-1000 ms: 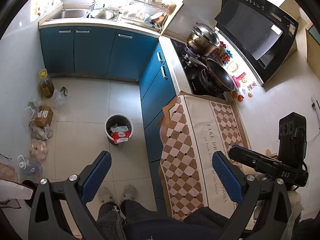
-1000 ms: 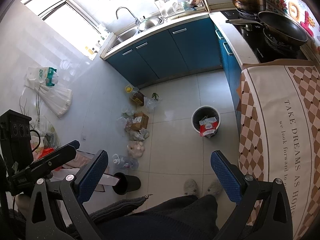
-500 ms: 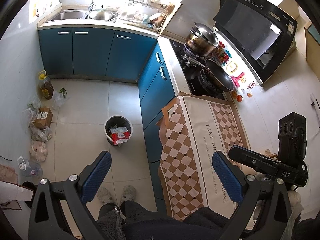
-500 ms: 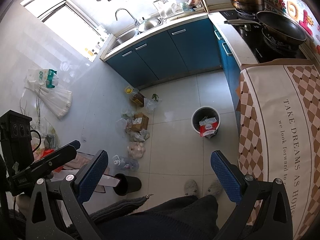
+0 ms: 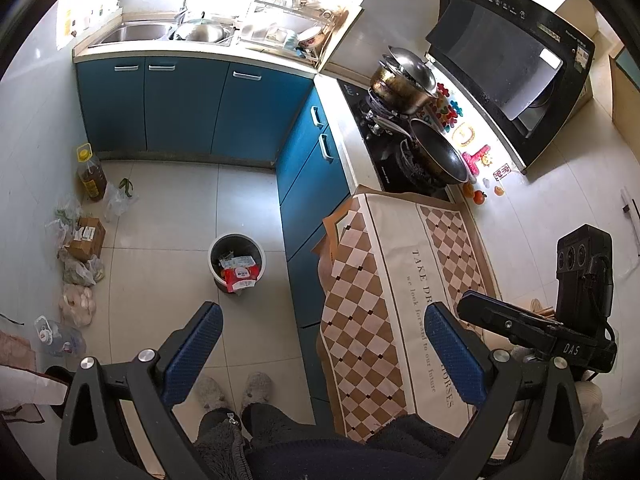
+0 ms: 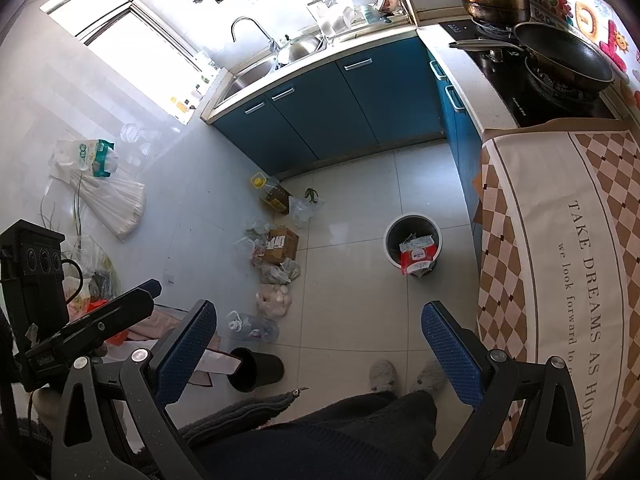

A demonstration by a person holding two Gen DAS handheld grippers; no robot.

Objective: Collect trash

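The left hand-held gripper (image 5: 323, 343) fills the bottom of its frame with both blue-padded fingers spread wide, nothing between them and nothing touching them. The right hand-held gripper (image 6: 316, 338) is likewise spread wide and empty across the bottom of its own frame. Both hang high above the tiled floor (image 5: 168, 216), over the person's grey slippers (image 5: 234, 392).

The surface (image 5: 404, 280) under a brown-and-cream checkered cloth takes up the lower right of the left view and the right edge of the right view. Blue cabinets (image 5: 180, 108) run across the upper part of both frames.

The trash bin (image 5: 237, 261) stands on the floor at the centre of the left view, just beside the cabinet side, with a red-and-white wrapper (image 5: 240, 276) hanging over its rim. In the right view the same bin (image 6: 413, 245) sits right of centre.

Only the left view shows the black range hood (image 5: 508, 60) at the upper right. Only the right view shows the window (image 6: 132, 40) at the upper left, the white plastic bags (image 6: 108, 192) on the left wall, and a black cup (image 6: 256, 368) lying on its side at lower centre.

Along the wall lie a cardboard box (image 6: 282, 245), an oil bottle (image 6: 272, 196), a clear plastic bottle (image 6: 252, 326) and small bags; both views show them.
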